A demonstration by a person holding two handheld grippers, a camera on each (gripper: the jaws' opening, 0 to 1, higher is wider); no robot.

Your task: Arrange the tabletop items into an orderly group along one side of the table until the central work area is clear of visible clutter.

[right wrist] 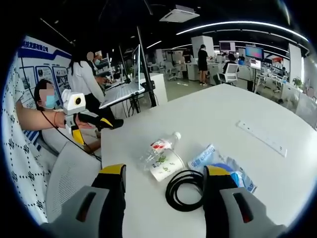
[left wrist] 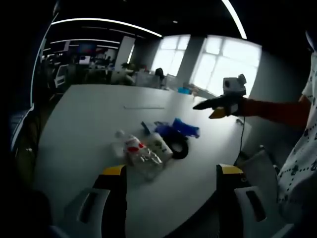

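Hovering both grippers, left gripper (left wrist: 168, 198) and right gripper (right wrist: 163, 196), jaws spread wide and holding nothing, I see the bottle (right wrist: 159, 148), paper cup (right wrist: 166, 166), black cable (right wrist: 185, 189) and blue packet (right wrist: 210, 157) heaped mid-table (right wrist: 218, 114). Grabbing the round bottle could send it rolling toward the table's near edge.

Lying clustered on the table (right wrist: 257, 99): bottle (right wrist: 159, 148) touching the cup (right wrist: 166, 166), cable coil (right wrist: 185, 191) just beside, packet (right wrist: 205, 157) behind the coil.
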